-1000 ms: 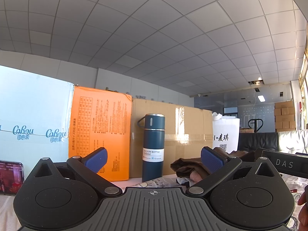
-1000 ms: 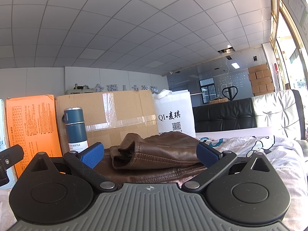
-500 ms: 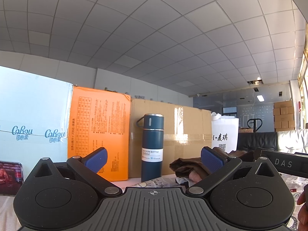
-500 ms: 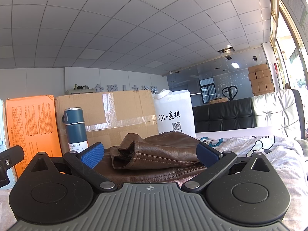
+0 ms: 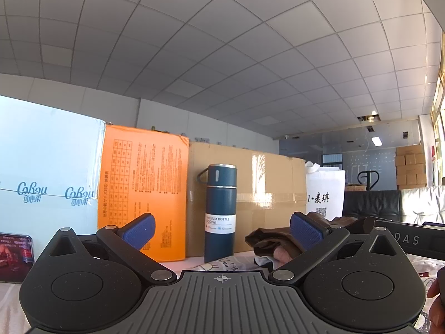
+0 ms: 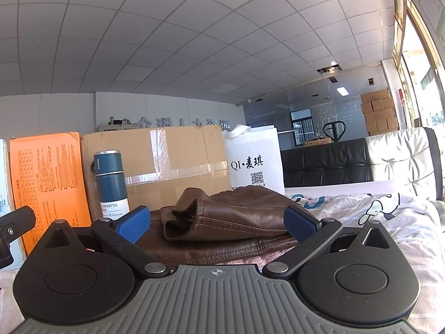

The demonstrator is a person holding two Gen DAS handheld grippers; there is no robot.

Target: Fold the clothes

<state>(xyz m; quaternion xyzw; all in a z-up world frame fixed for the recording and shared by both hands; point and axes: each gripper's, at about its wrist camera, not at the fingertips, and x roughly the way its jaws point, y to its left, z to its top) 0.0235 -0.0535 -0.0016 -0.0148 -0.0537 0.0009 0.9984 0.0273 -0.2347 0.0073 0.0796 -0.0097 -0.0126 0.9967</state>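
Observation:
A brown leather jacket lies bunched in a low heap on the patterned sheet, directly ahead of my right gripper. That gripper is open, its blue pads either side of the heap with nothing pinched. In the left wrist view the same jacket shows to the right, partly behind the right pad. My left gripper is open and empty, pointing at a blue vacuum bottle.
Boxes stand along the back: a pale blue one, an orange one, a brown carton, and a white paper bag. A phone leans at left. A person's hand shows at right.
The left gripper view has drifted slightly, the phone sliding further toward the left edge. The right gripper and the jacket have not moved.

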